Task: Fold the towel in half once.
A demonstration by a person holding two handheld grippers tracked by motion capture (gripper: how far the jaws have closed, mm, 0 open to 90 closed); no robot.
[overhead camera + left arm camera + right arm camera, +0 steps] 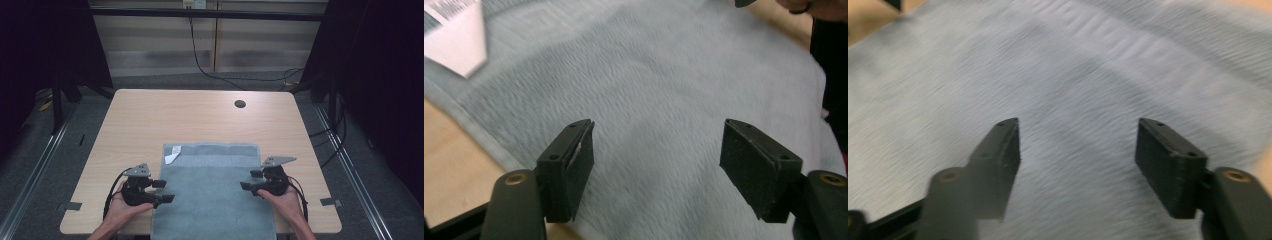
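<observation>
Towel [212,195] flat on table [150,120], label [172,154] at far corner | your left gripper [162,191] and right gripper [250,181] flank its edges, jaws wide, nothing held | likely poised to fold.

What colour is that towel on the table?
Pale blue-grey towel, plain; the left gripper view shows it best.

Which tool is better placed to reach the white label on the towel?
Left. The white label lies at the towel's far left corner, nearer the left tool; the right tool sits at the opposite edge.
</observation>
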